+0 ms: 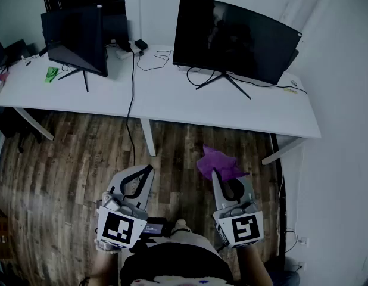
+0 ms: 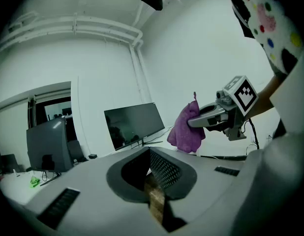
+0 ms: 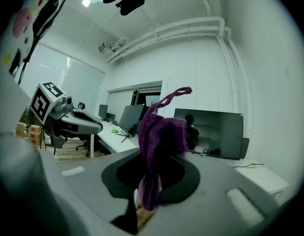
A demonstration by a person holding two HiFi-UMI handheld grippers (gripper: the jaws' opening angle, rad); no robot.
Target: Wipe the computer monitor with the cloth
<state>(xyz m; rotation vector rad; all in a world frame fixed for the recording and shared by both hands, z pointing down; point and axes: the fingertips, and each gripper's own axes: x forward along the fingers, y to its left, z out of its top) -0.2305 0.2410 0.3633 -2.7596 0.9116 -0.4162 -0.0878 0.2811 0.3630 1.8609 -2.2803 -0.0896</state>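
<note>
Currently, a purple cloth (image 1: 218, 161) is clamped in the right gripper (image 1: 222, 177) at 5 o'clock, seemingly held ready for the curved monitor (image 1: 234, 37) at 1 o'clock, well apart; the left gripper (image 1: 148, 171) is closed, empty.

White desks (image 1: 172, 100), apparently wooden floor (image 1: 71, 159), white wall (image 2: 191, 48)

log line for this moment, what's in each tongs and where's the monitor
phase: pre-wipe | right tongs: shut on purple cloth | left tongs: shut, empty | monitor: on desk, cloth not yet touching it
</note>
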